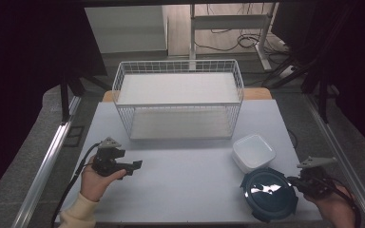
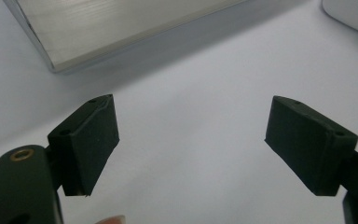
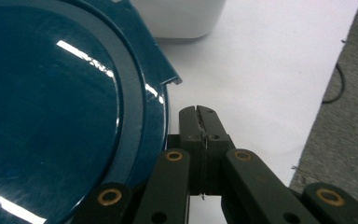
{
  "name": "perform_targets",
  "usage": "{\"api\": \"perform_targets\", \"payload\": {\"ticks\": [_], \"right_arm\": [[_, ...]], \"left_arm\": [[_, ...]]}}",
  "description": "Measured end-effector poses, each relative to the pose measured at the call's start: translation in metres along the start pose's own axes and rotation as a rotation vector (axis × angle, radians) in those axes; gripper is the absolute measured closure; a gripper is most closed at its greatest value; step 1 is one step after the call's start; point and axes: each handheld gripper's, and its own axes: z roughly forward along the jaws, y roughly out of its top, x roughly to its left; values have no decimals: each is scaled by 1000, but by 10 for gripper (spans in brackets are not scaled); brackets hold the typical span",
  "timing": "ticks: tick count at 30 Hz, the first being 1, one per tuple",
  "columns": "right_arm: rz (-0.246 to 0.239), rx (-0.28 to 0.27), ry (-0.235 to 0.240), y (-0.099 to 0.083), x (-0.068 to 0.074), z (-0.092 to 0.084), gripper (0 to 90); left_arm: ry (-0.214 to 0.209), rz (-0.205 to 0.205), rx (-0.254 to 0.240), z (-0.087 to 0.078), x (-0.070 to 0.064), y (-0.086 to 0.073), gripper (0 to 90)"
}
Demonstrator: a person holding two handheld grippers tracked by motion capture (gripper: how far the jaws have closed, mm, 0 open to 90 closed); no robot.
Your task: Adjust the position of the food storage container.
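The round dark-teal lid (image 1: 269, 193) is glossy, with a raised ring and a squared tab at its rim, and it lies flat on the pale counter (image 1: 185, 180) at the near right corner. Your right gripper (image 1: 295, 181) sits at the lid's right edge; in the right gripper view its fingers (image 3: 200, 122) are pressed together just beside the rim (image 3: 161, 116), and whether they pinch any of it I cannot tell. Just behind the lid stands a white square container (image 1: 253, 152), nearly touching it. The counter's right and near edges run close to the lid. To the left the surface lies bare up to your left gripper (image 1: 135, 166), whose fingers (image 2: 91, 140) stand wide apart over bare counter. The white wire basket (image 1: 178, 97) stands at the back, well apart.
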Motion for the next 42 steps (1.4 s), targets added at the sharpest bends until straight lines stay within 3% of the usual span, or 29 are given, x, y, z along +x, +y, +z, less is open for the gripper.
{"api": "perform_targets", "payload": {"ticks": [8,17,22,25,27,28,31,34,38,41,42], "right_arm": [[-30,7,39,1,13,1,896],[-24,12,16,6,30,4,896],[25,-12,29,4,27,4,894],[60,22,-39,-4,32,-6,894],[73,33,-46,-8,35,-8,894],[96,62,-61,-20,40,-9,894],[142,96,-50,-37,47,-8,894],[159,84,-26,-38,53,-9,894],[145,99,-56,-33,55,-8,895],[129,86,-42,-33,54,-7,895],[110,76,-17,-33,55,-6,895]], "left_arm": [[-6,-4,0,0,0,0,164],[-6,0,6,2,1,-1,164],[-3,0,5,2,1,-1,163],[-16,1,10,1,2,-3,163],[-16,5,12,1,2,-4,163],[-12,10,14,0,3,-5,163],[-9,14,19,1,4,-6,163],[-16,11,20,3,4,-6,163],[-16,11,22,4,5,-5,164],[-12,8,23,5,6,-5,164],[-11,9,24,6,6,-5,164]]}}
